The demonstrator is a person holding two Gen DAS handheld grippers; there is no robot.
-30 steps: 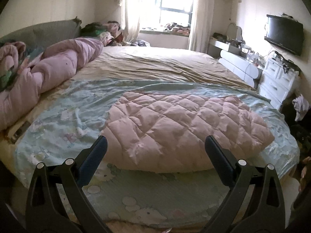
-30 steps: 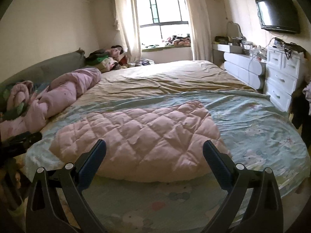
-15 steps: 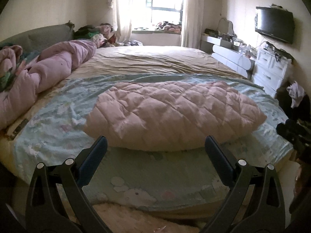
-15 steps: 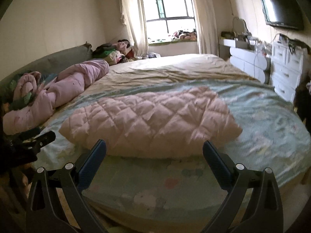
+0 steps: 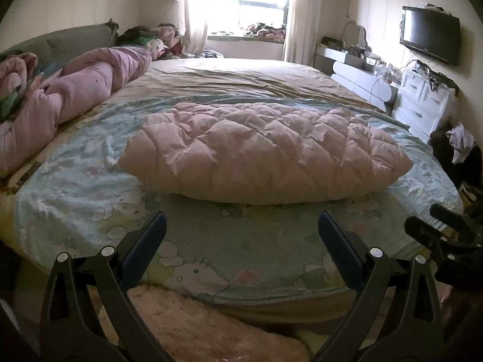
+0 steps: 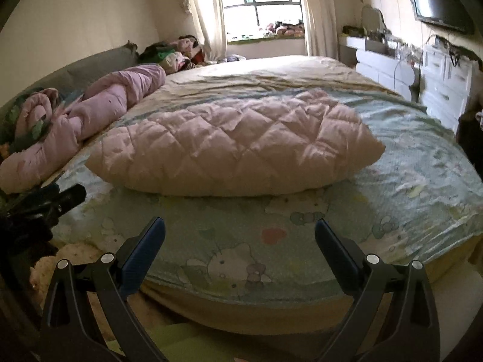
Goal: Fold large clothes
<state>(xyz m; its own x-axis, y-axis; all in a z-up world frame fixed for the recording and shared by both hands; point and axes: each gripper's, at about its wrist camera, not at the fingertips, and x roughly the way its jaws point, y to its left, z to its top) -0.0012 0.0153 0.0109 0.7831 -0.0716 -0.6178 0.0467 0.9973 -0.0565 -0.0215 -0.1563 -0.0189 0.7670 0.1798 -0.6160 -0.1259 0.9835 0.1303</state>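
My left gripper (image 5: 241, 238) hangs wide open and empty off the bed's edge. The puffy pink quilted garment (image 5: 265, 150) lies folded on the pale-green cartoon-print sheet (image 5: 211, 241), apparently finished. My right gripper (image 6: 240, 238) gapes equally wide, holding nothing.

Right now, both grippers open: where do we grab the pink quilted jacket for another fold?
Take the pink quilted jacket by its two tapered ends, left gripper at the left tip, right gripper at the right tip, each coming in from the near bed edge. It lies as a puffy, folded bundle, thick in the middle; the ends look thin enough for the fingers to close on.
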